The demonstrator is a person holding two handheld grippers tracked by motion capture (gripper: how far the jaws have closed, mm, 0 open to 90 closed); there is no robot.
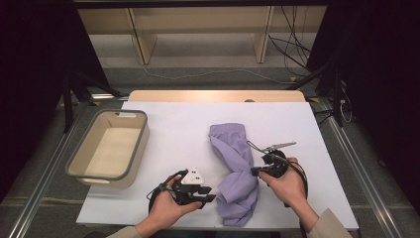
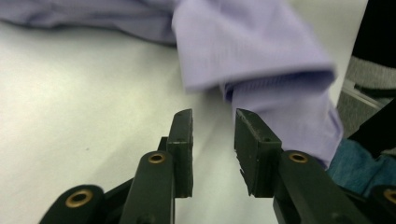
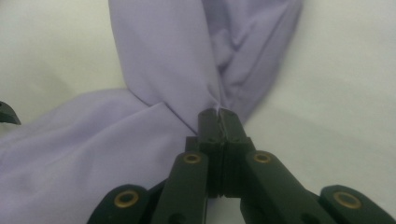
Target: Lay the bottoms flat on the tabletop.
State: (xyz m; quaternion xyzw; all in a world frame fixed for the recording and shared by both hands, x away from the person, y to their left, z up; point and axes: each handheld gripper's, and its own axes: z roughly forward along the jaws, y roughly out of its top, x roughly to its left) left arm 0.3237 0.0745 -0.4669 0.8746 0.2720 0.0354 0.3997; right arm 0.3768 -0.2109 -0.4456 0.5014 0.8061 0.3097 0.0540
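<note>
My right gripper (image 3: 218, 113) lies level, pinching the lilac cloth (image 3: 163, 60); my left gripper (image 2: 213, 122), jaws spread, points at its edge.

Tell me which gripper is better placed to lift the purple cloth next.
Right. The right gripper is shut on a fold of the purple cloth; the left gripper stands open just short of it, holding nothing.
</note>
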